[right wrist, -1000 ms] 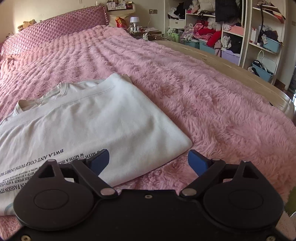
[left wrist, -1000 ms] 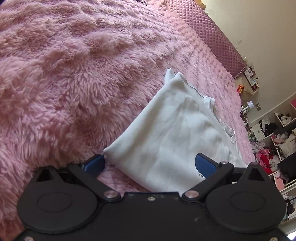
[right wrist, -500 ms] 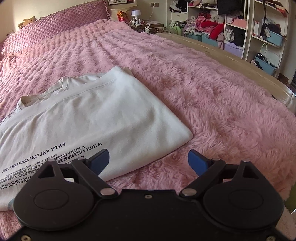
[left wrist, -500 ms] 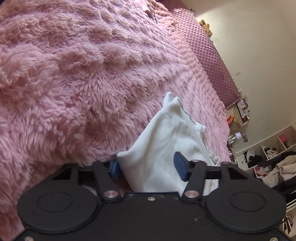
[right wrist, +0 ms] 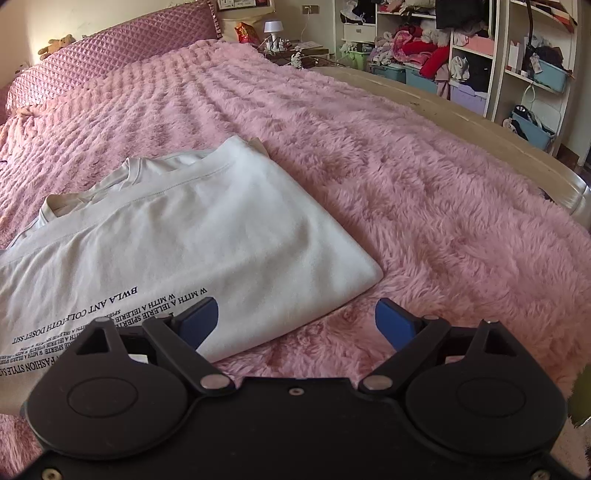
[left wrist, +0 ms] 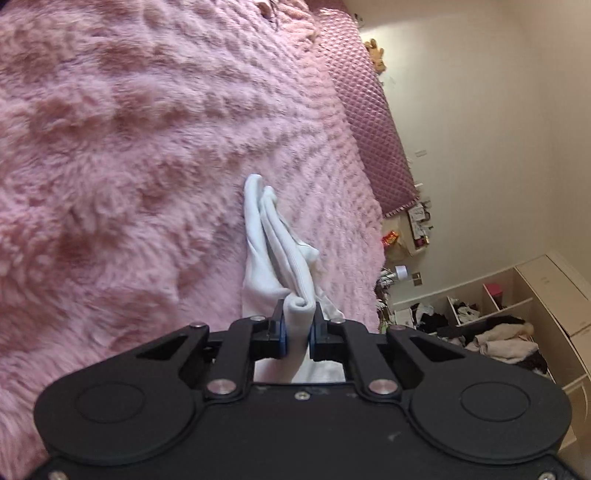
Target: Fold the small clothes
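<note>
A folded white T-shirt with dark printed lettering lies on the fluffy pink bedspread. In the left wrist view my left gripper is shut on a bunched corner of the T-shirt, and the cloth rises in narrow folds ahead of the blue pads. My right gripper stands open just above the near right corner of the shirt. Its left blue fingertip hovers over the cloth, its right one over the bedspread, with nothing pinched.
A quilted pink headboard runs along the far end of the bed. The wooden bed edge curves on the right. Beyond it stand shelves crowded with clothes and bins, plus a nightstand with a small lamp.
My left gripper's jaws went from wide open around the shirt's corner to shut on it, then lifted and rolled, bunching the cloth. The right gripper has held still and open.
</note>
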`<state>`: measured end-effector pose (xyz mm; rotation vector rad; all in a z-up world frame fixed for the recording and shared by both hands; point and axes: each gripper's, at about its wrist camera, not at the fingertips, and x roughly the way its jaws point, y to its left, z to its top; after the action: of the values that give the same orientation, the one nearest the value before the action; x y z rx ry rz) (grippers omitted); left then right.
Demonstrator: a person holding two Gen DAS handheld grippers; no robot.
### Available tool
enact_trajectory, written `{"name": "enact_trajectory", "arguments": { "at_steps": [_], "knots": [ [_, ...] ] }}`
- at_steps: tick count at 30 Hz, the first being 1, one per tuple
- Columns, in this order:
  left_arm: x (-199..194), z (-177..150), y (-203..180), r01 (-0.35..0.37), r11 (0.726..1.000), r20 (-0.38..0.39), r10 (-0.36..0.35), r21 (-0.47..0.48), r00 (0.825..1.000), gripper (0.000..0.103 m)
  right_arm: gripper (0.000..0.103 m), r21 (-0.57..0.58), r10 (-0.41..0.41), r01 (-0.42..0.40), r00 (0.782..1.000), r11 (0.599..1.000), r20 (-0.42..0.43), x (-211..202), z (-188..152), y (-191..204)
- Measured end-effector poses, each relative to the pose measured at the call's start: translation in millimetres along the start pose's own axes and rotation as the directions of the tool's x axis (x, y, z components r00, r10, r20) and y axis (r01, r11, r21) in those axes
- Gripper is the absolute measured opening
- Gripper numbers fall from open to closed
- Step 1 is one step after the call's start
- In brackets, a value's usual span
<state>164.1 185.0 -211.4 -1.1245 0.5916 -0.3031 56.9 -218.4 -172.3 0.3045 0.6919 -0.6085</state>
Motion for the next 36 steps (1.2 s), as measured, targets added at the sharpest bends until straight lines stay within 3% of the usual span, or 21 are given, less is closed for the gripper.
{"name": "enact_trajectory", "arguments": {
  "at_steps": [8,16,19,22,25,27,28,29,30,32,34,36],
  "knots": [
    [36.0,-33.2,-71.6,0.156,0.984,-0.125,-0.145,0.088,0.982,0.007,0.093,-0.022,0.007,-0.006,0.999,1.0,0.035,-12.5,14.5,-14.9],
    [90.9,-88.9,-127.3,0.287,0.95,-0.277,-0.245,0.125,0.929,0.007,0.093,0.021,0.004,-0.004,1.0,1.0,0.026,-7.2,20.6,-40.0],
    [124.9,-118.8,-144.9,0.345,0.933,-0.361,-0.289,0.099,0.886,0.007,0.093,0.038,-0.008,0.007,1.0,0.999,0.026,-5.9,24.4,-53.9],
    [163.5,-161.0,-145.4,0.341,0.938,-0.461,-0.276,0.063,0.843,0.007,0.093,0.054,-0.032,0.03,0.999,0.998,0.028,-5.4,26.8,-71.2],
    [198.3,-212.0,-128.6,0.28,0.958,-0.578,-0.194,0.063,0.792,0.008,0.093,0.065,-0.06,0.059,0.998,0.996,0.025,-4.5,26.9,-84.4],
    [221.4,-245.1,-112.0,0.218,0.97,-0.677,-0.088,0.109,0.731,0.014,0.093,0.076,-0.072,0.07,0.997,0.995,0.02,-3.7,26.5,-90.8],
    [229.2,-257.0,-104.0,0.174,0.974,-0.707,-0.02,0.147,0.707,0.017,0.093,0.082,-0.069,0.067,0.997,0.994,0.018,-3.6,26.6,-93.0],
    [231.8,-261.7,-99.8,0.171,0.974,-0.719,-0.01,0.151,0.694,0.018,0.093,0.086,-0.053,0.051,0.998,0.995,0.016,-3.5,27.3,-95.0],
    [230.8,-260.2,-100.0,0.182,0.973,-0.72,-0.027,0.14,0.693,0.021,0.093,0.088,-0.026,0.024,0.999,0.996,0.021,-4.6,27.4,-96.3],
    [225.5,-244.4,-110.2,0.197,0.977,-0.724,-0.077,0.082,0.685,0.064,0.093,0.084,0.038,-0.042,0.998,0.996,0.052,-9.3,27.3,-98.4],
    [204.3,-220.6,-129.3,0.265,0.96,-0.681,-0.133,0.094,0.72,0.076,0.093,0.07,0.143,-0.15,0.985,0.986,0.101,-13.9,25.7,-100.4],
    [184.9,-192.2,-144.2,0.333,0.932,-0.645,-0.168,0.142,0.746,0.088,0.089,0.059,0.27,-0.278,0.957,0.959,0.108,-13.0,24.8,-99.3]
  ]
}}
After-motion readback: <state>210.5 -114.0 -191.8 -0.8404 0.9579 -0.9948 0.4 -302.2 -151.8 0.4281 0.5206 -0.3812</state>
